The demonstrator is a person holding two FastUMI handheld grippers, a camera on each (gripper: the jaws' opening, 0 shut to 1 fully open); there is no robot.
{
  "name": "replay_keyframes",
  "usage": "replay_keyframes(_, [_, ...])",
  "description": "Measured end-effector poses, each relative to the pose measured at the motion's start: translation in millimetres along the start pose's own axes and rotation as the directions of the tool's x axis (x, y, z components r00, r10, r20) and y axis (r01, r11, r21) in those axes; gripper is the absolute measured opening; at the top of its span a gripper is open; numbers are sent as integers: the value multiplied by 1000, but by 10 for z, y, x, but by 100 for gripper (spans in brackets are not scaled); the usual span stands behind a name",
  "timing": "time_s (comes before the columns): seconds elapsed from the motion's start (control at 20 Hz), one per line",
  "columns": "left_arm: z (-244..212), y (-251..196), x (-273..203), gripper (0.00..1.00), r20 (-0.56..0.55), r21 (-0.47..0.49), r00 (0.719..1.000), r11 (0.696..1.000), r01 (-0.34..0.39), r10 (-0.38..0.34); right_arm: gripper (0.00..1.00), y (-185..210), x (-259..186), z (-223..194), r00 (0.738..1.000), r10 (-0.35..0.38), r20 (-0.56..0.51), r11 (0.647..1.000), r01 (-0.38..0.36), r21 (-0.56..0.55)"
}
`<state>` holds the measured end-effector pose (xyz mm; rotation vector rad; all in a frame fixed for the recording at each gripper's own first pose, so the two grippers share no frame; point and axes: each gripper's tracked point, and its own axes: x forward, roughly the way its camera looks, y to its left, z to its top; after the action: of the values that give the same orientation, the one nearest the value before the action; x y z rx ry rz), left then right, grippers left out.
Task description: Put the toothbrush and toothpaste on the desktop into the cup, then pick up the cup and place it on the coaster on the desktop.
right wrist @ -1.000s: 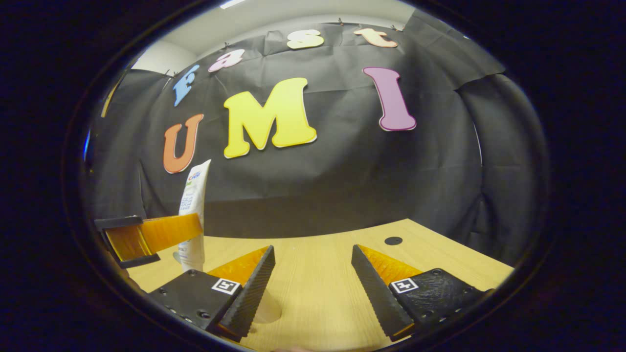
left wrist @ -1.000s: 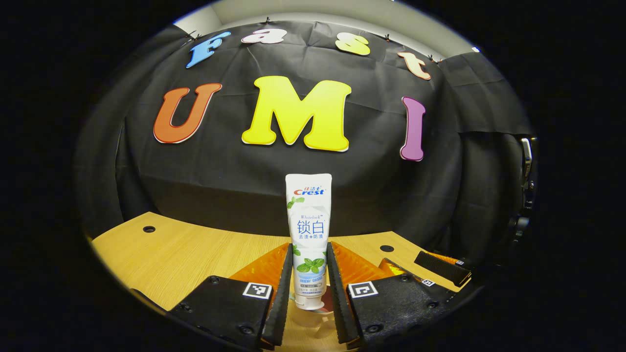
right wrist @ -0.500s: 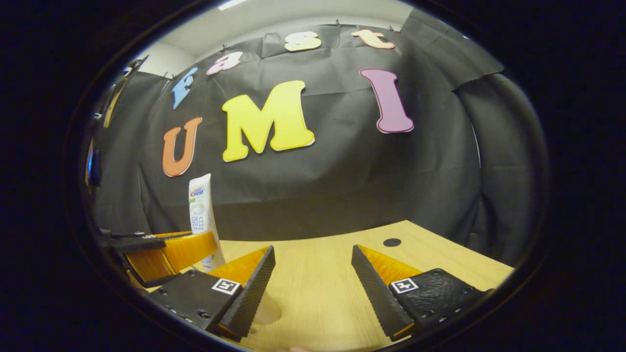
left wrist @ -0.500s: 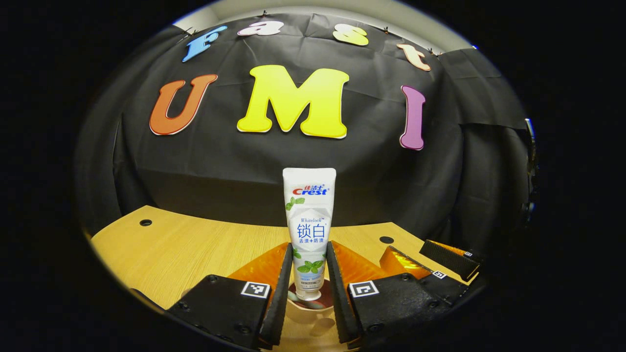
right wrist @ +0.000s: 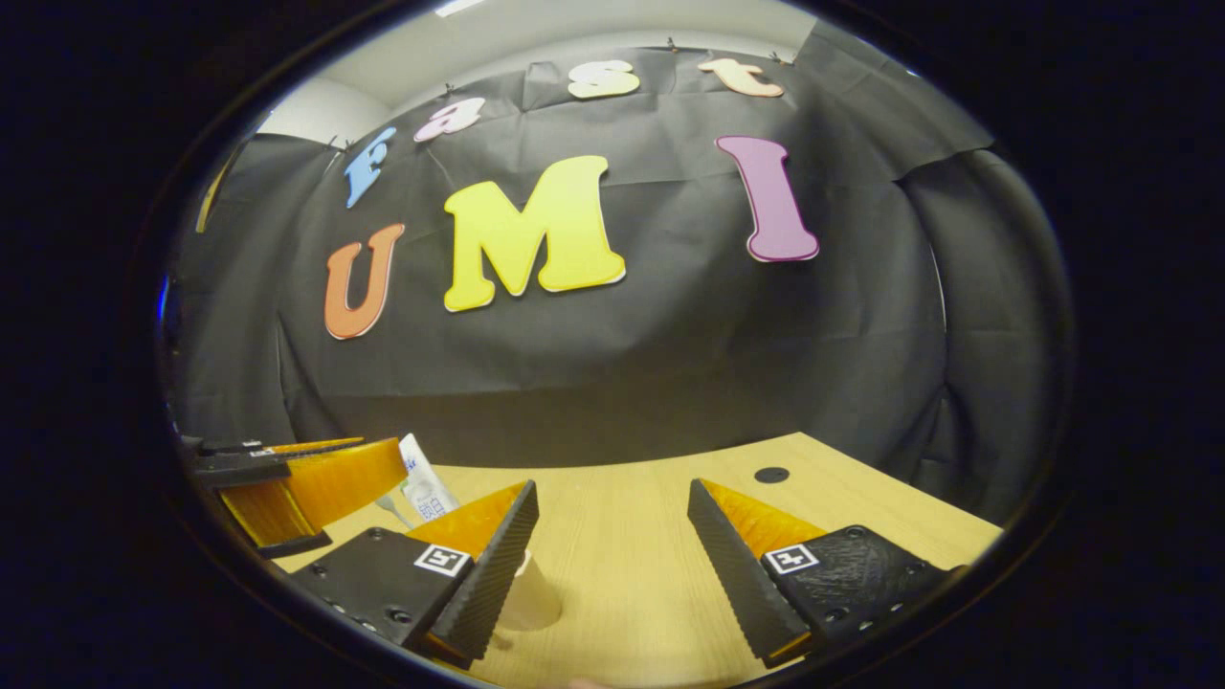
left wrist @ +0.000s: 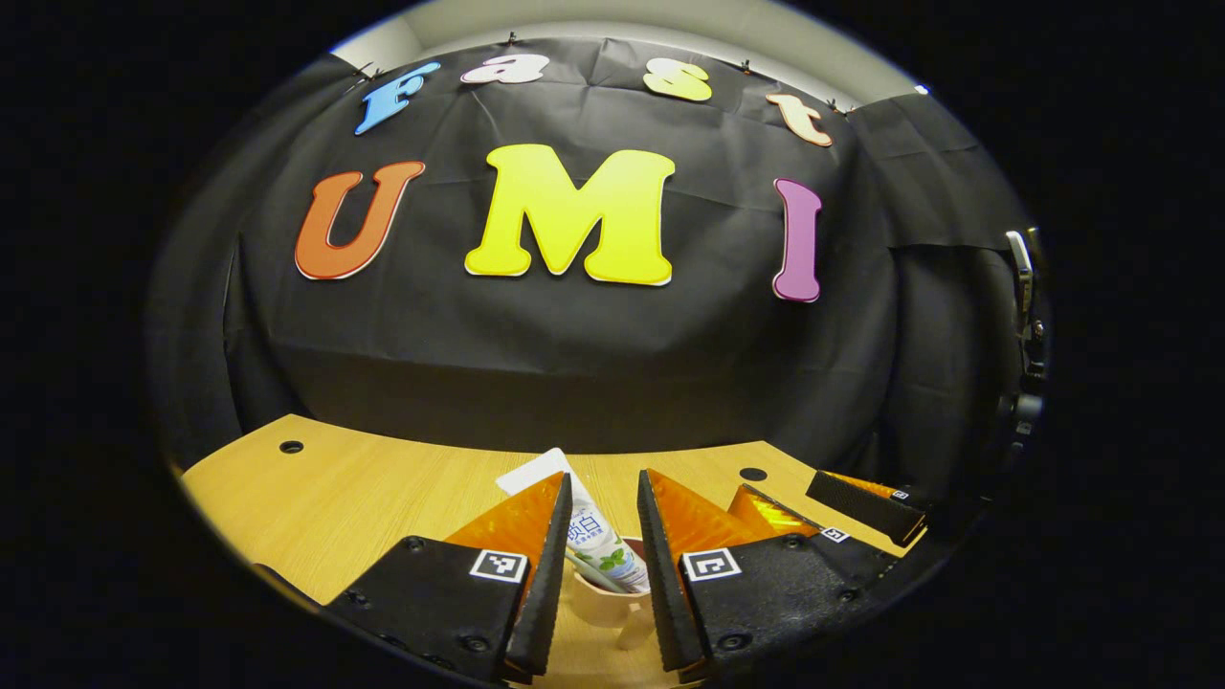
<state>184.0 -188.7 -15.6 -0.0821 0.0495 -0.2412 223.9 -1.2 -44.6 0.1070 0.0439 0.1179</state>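
The white toothpaste tube (left wrist: 595, 538) stands in the pale cup (left wrist: 605, 605) and leans left, its flat end (left wrist: 532, 472) showing behind my left finger. A thin toothbrush handle (left wrist: 586, 567) lies beside it in the cup. My left gripper (left wrist: 604, 517) hangs just above the cup, its fingers a narrow gap apart and pressing on nothing. In the right gripper view, my right gripper (right wrist: 612, 522) stands wide open over the bare desk; the cup (right wrist: 532, 601) sits just behind its left finger, with the tube (right wrist: 421, 486) and the left gripper (right wrist: 297, 478) farther left.
The wooden desk (left wrist: 364, 488) has round cable holes (left wrist: 290, 447) (left wrist: 752, 474) near its back edge. The right gripper's fingers (left wrist: 861, 505) reach in close at the right in the left gripper view. Black cloth walls close the back and sides.
The toothpaste tube, held upright between my left fingers before, has dropped into the cup and tipped to the left. The right gripper has stayed nearly still and open.
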Motion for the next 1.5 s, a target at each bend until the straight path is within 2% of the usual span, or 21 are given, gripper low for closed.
replay_keyframes(0.1, [5, 97, -73, 47, 8, -4, 1000, 1000, -10, 10, 95, 18, 30, -80, 1000, 7, -24, 1000, -7, 8])
replay_keyframes(0.15, [54, 160, -112, 58, 26, -3, 1000, 1000, -14, 14, 96, 29, 44, -119, 999, 9, -41, 1000, -8, 15])
replay_keyframes(0.2, [106, 231, -142, 54, 45, 0, 999, 1000, -22, 22, 96, 31, 50, -150, 999, 10, -51, 1000, -9, 18])
replay_keyframes(0.25, [145, 320, -174, 64, 59, 8, 998, 999, -38, 38, 96, 56, 56, -161, 998, 15, -55, 1000, -14, 15])
replay_keyframes(0.4, [137, 576, -246, 76, 58, 45, 995, 995, -85, 82, 96, 98, 36, -155, 998, 27, -59, 999, -26, 20])
replay_keyframes(0.45, [128, 650, -273, 91, 49, 58, 994, 994, -95, 93, 95, 125, 27, -151, 997, 40, -58, 999, -38, 35])
replay_keyframes(0.5, [130, 743, -307, 86, 51, 70, 992, 991, -116, 113, 96, 128, 11, -155, 997, 39, -61, 999, -37, 39])
replay_keyframes(0.65, [151, 1015, -364, 92, 56, 94, 989, 985, -144, 139, 96, 72, -38, -190, 997, 9, -72, 1000, -9, -1])
replay_keyframes(0.8, [143, 1257, -453, 94, 63, 97, 981, 978, -187, 181, 96, 143, -147, -91, 998, 10, -69, 1000, -11, -15])
replay_keyframes(0.95, [160, 1278, -490, 94, 66, 83, 984, 981, -173, 168, 96, 365, -245, -19, 992, 52, -113, 996, -60, -69])
replay_keyframes(1.1, [166, 1261, -508, 94, 72, 68, 986, 985, -159, 154, 95, 623, -301, 44, 982, 61, -181, 983, -91, -161])
replay_keyframes(1.3, [213, 1305, -548, 94, 90, 63, 983, 984, -166, 160, 96, 978, -345, -119, 939, 66, -337, 948, -165, -274])
replay_keyframes(1.4, [232, 1336, -553, 94, 97, 51, 981, 984, -172, 167, 99, 1064, -310, -213, 915, 53, -400, 951, -168, -258])
replay_keyframes(1.5, [237, 1362, -556, 94, 98, 39, 981, 984, -173, 168, 95, 1085, -251, -353, 882, 26, -470, 961, -151, -232])
